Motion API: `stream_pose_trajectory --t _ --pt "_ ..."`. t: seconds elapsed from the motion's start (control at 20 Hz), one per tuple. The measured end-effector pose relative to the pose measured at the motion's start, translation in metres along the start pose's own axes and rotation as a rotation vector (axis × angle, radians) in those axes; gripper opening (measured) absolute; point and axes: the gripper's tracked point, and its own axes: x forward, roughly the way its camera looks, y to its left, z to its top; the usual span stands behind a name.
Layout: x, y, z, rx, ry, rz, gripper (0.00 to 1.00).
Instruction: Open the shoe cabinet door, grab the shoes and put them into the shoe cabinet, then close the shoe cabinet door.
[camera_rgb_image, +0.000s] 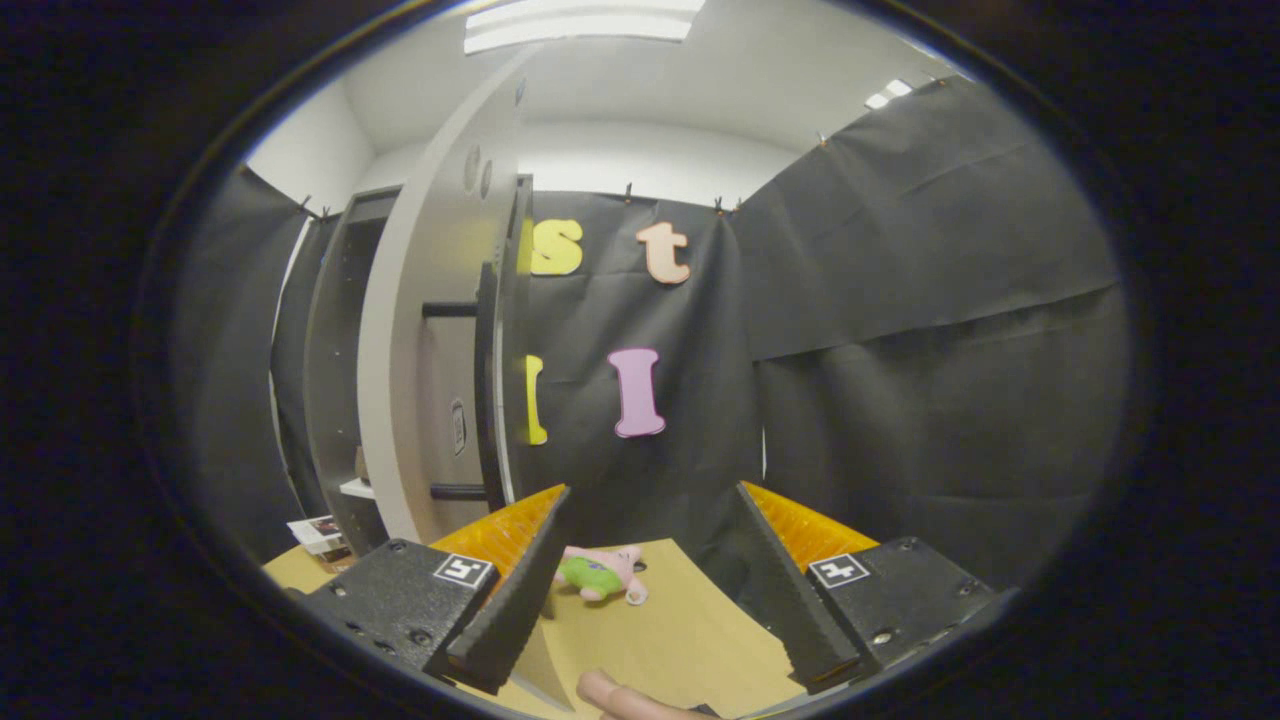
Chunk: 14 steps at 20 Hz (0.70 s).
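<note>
- Gripper view, far left first: the shoe cabinet (335, 370) stands with its dark inside showing, shelf edges stepping down it, and something pale sits low on one shelf. I can't tell whether that is a shoe.
- Next along, the shoe cabinet door (425, 330) is swung out toward me, its pale face edge-on, so I'd call the opening step done.
- Down by the cabinet's foot there's a printed leaflet (318, 532) on the bench (690, 640). Its print is too small to read.
- A small oval sticker sits on the door's inner panel, and that's illegible too.
- My tongs (650, 580) are spread wide and holding nothing; each finger block carries a square black-and-white marker, a pattern and not words.
- Between the fingers and just ahead of them lies a pink and green plush toy (600, 574) on the bench, not touched.
- A fingertip (625, 700) pokes in at the bottom, near the finger bases.
- I can't spot any shoes, so fetching them, shelving them and shutting the door all look to be left.
</note>
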Motion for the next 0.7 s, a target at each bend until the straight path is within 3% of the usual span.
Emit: stream_pose_trajectory --t 0.2,0.45,0.7 --pt "0.0 0.004 0.005 -0.003 -0.031 -0.037 0.95" --pt "-0.011 0.025 0.0 0.057 -0.006 0.031 0.94" --pt "-0.021 0.043 0.002 -0.015 -0.044 -0.007 0.94"
